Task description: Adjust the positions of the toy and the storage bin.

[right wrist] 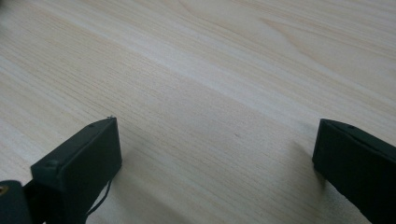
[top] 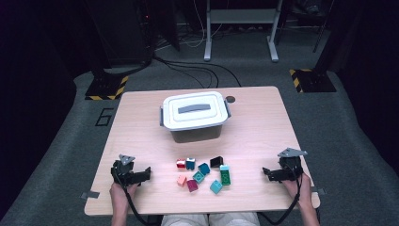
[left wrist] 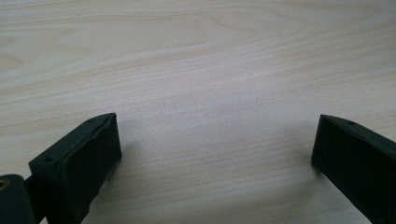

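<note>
A white lidded box (top: 195,115) with a grey handle stands at the middle back of the wooden table (top: 141,122). Several small bricks lie in a loose cluster near the front middle: a red one (top: 180,163), teal ones (top: 203,168), a black one (top: 216,162), a green one (top: 226,177), a pink one (top: 181,180) and a magenta one (top: 192,185). My left gripper (top: 147,173) rests on the table at the front left, pointing toward the bricks. Its jaws stand wide open over bare wood (left wrist: 215,140). My right gripper (top: 266,173) rests at the front right, open too, with only table between its fingers (right wrist: 219,144).
A dark round spot (top: 230,99) marks the tabletop behind the box. Grey carpet surrounds the table, with cables, a desk frame (top: 240,28) and yellow-black striped stand bases (top: 106,87) beyond its far edge.
</note>
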